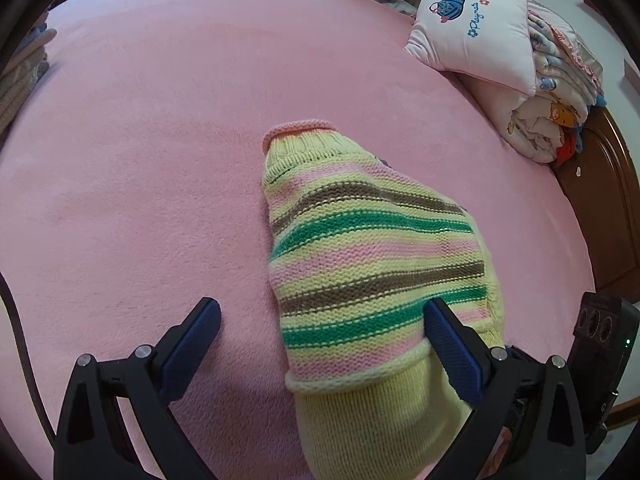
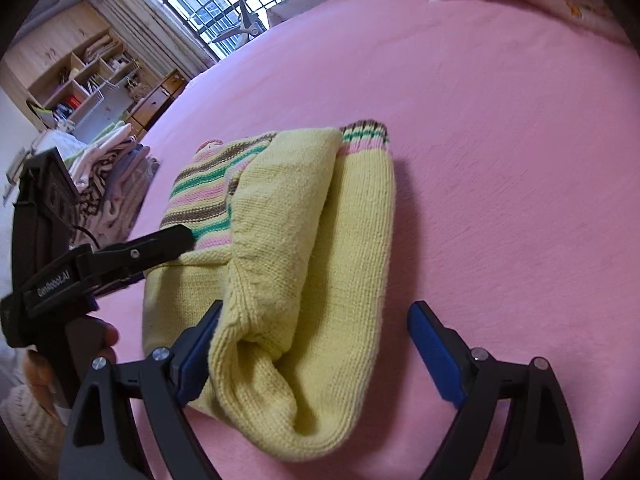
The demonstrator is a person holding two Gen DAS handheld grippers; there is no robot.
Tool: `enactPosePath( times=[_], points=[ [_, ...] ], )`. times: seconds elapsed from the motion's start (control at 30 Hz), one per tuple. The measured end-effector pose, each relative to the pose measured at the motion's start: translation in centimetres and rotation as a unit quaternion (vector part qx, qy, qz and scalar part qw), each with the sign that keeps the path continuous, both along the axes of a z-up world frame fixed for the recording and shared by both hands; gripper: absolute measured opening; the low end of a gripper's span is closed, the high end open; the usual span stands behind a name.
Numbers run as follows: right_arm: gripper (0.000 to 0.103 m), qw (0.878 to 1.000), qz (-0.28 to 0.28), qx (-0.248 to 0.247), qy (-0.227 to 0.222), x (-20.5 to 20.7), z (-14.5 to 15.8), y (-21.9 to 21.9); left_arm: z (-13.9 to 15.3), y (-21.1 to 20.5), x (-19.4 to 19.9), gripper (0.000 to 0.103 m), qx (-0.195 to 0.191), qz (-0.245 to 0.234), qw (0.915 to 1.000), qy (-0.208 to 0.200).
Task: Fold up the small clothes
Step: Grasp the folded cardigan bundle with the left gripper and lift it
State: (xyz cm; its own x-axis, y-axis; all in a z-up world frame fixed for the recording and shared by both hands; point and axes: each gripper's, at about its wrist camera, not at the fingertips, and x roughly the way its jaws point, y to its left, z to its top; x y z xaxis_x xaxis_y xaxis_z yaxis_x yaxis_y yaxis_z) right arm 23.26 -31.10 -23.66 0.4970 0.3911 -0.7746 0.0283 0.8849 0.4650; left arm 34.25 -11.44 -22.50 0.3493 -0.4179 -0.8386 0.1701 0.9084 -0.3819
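A small knitted sweater (image 1: 360, 240), yellow with pink, green and brown stripes, lies folded on the pink bed sheet (image 1: 140, 160). My left gripper (image 1: 320, 308) is open wide and straddles the sweater's near left edge. Its right finger (image 1: 448, 332) rests on the knit and its left finger is over bare sheet. In the right wrist view the sweater (image 2: 304, 220) shows its plain yellow folded part. My right gripper (image 2: 316, 312) is open around the near fold; its left pad (image 2: 200, 344) touches the knit and the right pad stands apart. A left gripper finger (image 2: 176, 240) lies on the striped part.
Folded quilts and a pillow (image 1: 500, 52) are piled at the bed's far right by a wooden headboard (image 1: 600, 200). A stack of folded clothes (image 2: 112, 176) sits at the bed's left edge. A hand (image 2: 100, 336) holds the left gripper. Shelves and a barred window (image 2: 200, 0) lie beyond.
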Motion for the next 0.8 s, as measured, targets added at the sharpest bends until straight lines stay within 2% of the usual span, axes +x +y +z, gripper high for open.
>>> enactPosePath(
  times=[0.2, 0.3, 0.33, 0.4, 0.43, 0.53, 0.8],
  points=[
    [0.089, 1.0, 0.012, 0.022, 0.002, 0.4, -0.7, 0.2, -1.2, -0.4, 0.4, 0.1, -0.013, 0.005, 0.9998, 0.011],
    [0.089, 0.999, 0.014, 0.036, 0.005, 0.6, -1.1, 0.0, -1.5, -0.8, 0.3, 0.094, -0.016, 0.001, 0.9999, 0.004],
    [0.089, 0.999, 0.016, 0.037, 0.004, 0.6, -1.1, 0.0, -1.6, -1.0, 0.3, 0.088, -0.017, -0.001, 0.9999, 0.001],
    [0.079, 0.998, 0.025, 0.051, 0.002, 0.8, -1.1, 0.3, -1.4, -1.6, 0.0, 0.073, -0.017, -0.014, 0.9997, -0.008],
    [0.069, 0.997, 0.029, 0.065, 0.006, 0.8, -1.2, 0.2, -1.2, -2.1, -0.2, 0.068, -0.009, -0.021, 0.9996, -0.016],
    [0.063, 0.998, 0.027, 0.055, -0.001, 0.7, -0.9, 0.8, -0.5, -3.1, -0.7, 0.065, 0.021, -0.023, 0.9988, -0.037],
    [0.055, 0.999, 0.021, 0.025, -0.015, 0.1, 0.2, 2.1, 1.2, -5.0, -1.6, 0.055, 0.057, -0.021, 0.9965, -0.057]
  ],
)
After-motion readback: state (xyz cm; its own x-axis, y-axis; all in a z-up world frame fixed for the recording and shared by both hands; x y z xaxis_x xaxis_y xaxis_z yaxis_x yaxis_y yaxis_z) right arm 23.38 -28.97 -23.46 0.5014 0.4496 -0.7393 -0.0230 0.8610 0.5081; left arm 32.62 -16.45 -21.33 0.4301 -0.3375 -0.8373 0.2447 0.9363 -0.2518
